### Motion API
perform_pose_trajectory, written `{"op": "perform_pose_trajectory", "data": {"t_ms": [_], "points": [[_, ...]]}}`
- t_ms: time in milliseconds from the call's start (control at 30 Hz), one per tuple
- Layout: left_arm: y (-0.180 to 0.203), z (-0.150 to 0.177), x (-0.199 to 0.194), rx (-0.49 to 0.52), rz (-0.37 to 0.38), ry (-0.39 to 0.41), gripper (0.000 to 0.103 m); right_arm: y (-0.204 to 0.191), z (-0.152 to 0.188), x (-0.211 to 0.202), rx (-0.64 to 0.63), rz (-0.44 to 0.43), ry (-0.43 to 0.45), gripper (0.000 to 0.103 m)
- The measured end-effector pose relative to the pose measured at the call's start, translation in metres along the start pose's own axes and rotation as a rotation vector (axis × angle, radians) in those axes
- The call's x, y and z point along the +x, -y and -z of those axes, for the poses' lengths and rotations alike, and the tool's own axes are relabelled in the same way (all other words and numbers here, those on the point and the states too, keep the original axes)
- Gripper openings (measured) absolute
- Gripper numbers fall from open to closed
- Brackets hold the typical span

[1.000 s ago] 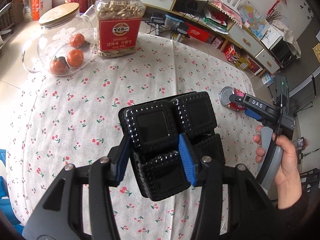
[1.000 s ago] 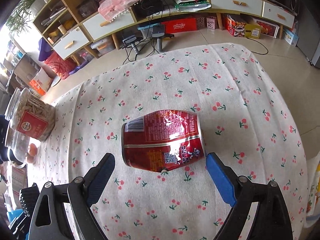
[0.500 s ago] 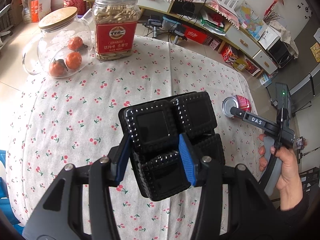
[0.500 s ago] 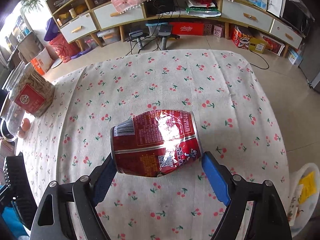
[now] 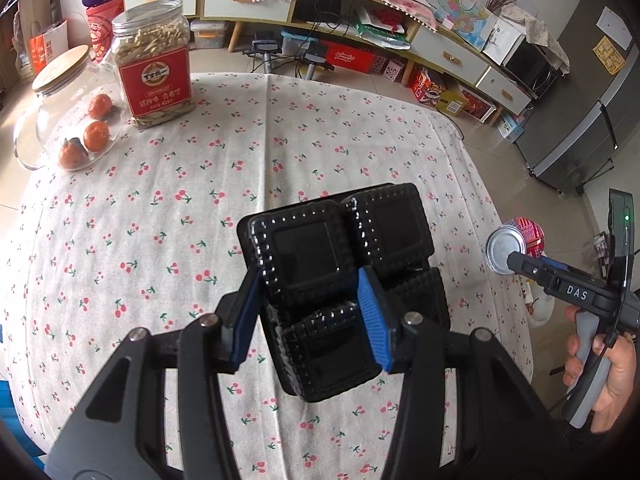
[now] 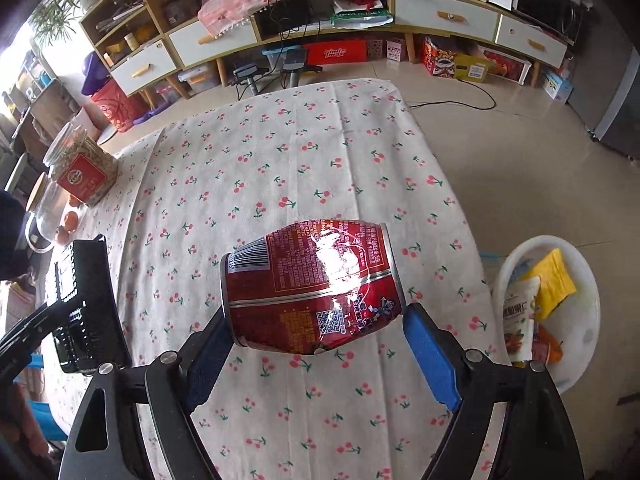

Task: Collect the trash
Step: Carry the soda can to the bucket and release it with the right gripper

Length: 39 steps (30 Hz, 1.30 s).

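- Left gripper (image 5: 310,312): the blue pads are clamped on a black plastic tray (image 5: 340,292) with four square, ridged compartments. The jaws stand about half spread, one pad on each side of the nearest raised compartment.
- The black plastic tray hangs above the near middle of the table (image 5: 280,128), tilted, and clear of the cloth.
- Right gripper (image 6: 316,344): the jaws stand wide, with a red drink can (image 6: 312,288) lying crosswise between them. The left pad is against the can's end by the barcode. The right pad (image 6: 430,354) appears slightly off the other end. The can is raised off the cloth. The jaws have just been closing on it.
- In the left wrist view, the right gripper (image 5: 516,258) carries the red drink can (image 5: 516,244) at the table's right edge. The can's silver end faces the camera. A hand (image 5: 608,364) grips the handle.
- A white basket (image 6: 584,280) sits on the floor beside the table's right edge. It holds a yellow packet (image 6: 554,280) and other wrappers.
- At the far left corner of the table stand a clear jar with a red label (image 5: 154,68) and a glass jar with a wooden lid (image 5: 68,116). The glass jar contains small orange fruits.
- The table carries a white cloth with a cherry print.
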<state>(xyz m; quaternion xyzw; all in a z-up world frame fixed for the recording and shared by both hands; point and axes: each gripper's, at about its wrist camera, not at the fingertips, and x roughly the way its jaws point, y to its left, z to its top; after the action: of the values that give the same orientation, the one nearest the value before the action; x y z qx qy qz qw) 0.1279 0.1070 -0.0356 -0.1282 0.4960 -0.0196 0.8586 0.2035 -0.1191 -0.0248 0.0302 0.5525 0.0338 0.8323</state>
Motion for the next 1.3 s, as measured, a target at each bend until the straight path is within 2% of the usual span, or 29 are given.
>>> {"op": "perform_pose_trajectory", "data": {"t_ms": [100,200,500,967,1300], "points": [[0.013,0.003,-0.001,0.019,0.009,0.010,0.050,0.020,0.019,-0.012,0.027,-0.010,0.024,0.086],[0.020,0.010,-0.001,0.011,0.027,0.010,0.050,0.039,0.032,-0.016,0.058,-0.007,0.006,0.086],[0.044,0.020,0.001,0.006,0.062,0.015,0.050,0.080,0.054,-0.040,0.058,0.005,0.040,0.086],[0.086,0.033,0.014,0.088,0.063,0.007,0.050,0.200,0.083,-0.054,0.259,0.090,0.055,0.086],[0.126,0.043,0.032,0.139,0.063,0.003,0.050,0.263,0.096,-0.055,0.387,0.083,0.086,0.086]]}}
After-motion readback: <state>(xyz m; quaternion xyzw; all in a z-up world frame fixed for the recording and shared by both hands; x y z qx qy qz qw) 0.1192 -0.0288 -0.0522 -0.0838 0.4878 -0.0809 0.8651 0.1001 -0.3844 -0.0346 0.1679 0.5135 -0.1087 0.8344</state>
